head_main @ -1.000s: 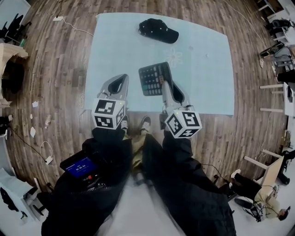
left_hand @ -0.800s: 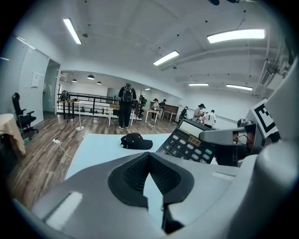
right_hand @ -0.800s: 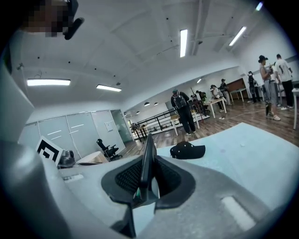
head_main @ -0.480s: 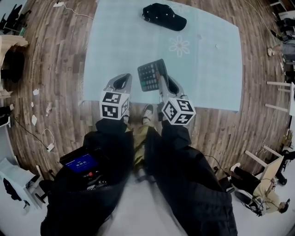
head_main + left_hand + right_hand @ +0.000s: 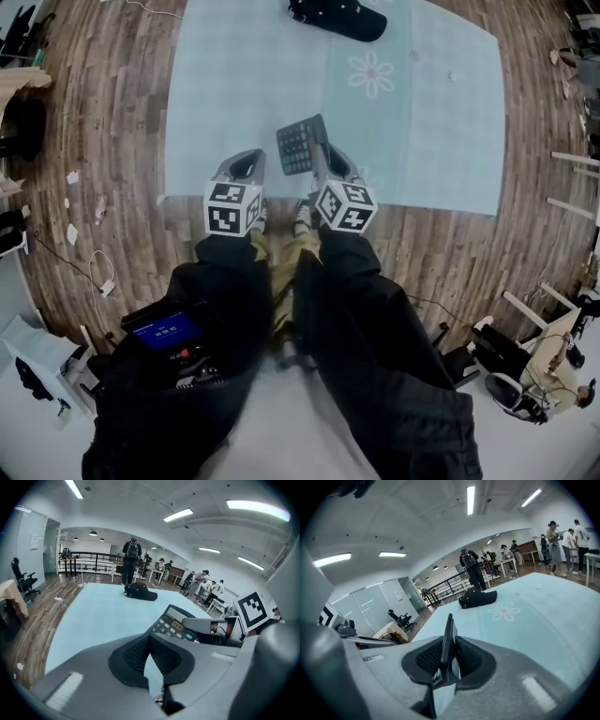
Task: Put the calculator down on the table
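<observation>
Head view: the right gripper (image 5: pixel 323 161) is clamped on the calculator (image 5: pixel 300 145), which sits just above frame centre, over the near part of the pale blue table (image 5: pixel 234 84). Can't tell if it touches the cloth. Its keys face up but the print is too small to read. The left gripper (image 5: pixel 246 161) is just left of it and carries nothing. Both have cubes with black-and-white square markers. A black cap (image 5: pixel 337 16) lies at the top edge, with a white flower print (image 5: pixel 372 73) below it. At the lower left there's a device with a blue screen (image 5: pixel 164 333); its text is unreadable.

Left gripper view: the left gripper's (image 5: pixel 150 641) pads meet at the tips with nothing between them. The calculator (image 5: pixel 174 622) is right of centre, tilted, with a display and a small orange label I can't make out. The cap (image 5: pixel 139 592) is further back, and a person with a backpack (image 5: pixel 131 559) stands behind it.

Right gripper view: the right gripper (image 5: pixel 449 660) squeezes the calculator (image 5: pixel 448 644) edge-on, upright between the pads. The cap (image 5: pixel 478 598) and flower print (image 5: pixel 505 612) are beyond it.
</observation>
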The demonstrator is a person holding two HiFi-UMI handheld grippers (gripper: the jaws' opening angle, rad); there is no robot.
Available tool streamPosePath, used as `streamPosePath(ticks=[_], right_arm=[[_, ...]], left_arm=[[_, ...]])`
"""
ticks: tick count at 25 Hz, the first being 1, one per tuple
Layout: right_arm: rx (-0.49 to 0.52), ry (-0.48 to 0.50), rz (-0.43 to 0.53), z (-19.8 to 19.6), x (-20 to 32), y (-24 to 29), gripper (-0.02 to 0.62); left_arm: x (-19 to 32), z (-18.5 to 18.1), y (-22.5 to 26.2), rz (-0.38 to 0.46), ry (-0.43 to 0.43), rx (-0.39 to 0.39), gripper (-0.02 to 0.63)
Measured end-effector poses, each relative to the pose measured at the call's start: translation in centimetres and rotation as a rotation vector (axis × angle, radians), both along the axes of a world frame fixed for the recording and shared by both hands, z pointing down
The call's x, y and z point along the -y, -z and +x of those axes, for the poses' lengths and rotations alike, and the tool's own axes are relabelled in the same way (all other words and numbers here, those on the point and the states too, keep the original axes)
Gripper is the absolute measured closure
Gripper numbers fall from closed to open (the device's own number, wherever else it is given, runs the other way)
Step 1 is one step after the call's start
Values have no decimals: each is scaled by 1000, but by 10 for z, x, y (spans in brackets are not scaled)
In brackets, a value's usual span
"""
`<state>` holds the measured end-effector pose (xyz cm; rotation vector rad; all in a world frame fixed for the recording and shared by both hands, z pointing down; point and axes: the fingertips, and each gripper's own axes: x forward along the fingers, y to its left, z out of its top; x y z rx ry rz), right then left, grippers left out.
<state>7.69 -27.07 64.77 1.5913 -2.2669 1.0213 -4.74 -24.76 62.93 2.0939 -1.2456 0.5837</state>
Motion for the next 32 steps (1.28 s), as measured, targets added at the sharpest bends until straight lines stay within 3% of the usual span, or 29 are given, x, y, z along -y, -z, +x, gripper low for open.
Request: streamPosePath(ticks=[9,19,32], right_arm=[[81,-53,-67,-6,-1,-53,537],[42,-61,-163,1,-33,-92,526],[13,-44,-257,16,-30,-119,488]], left_arm=[[-17,-4,-21,-66,-12,5,607],[-24,-4,-27,-92,-27,-2,607],[-24,-13,-30,-99,-6,7,607]])
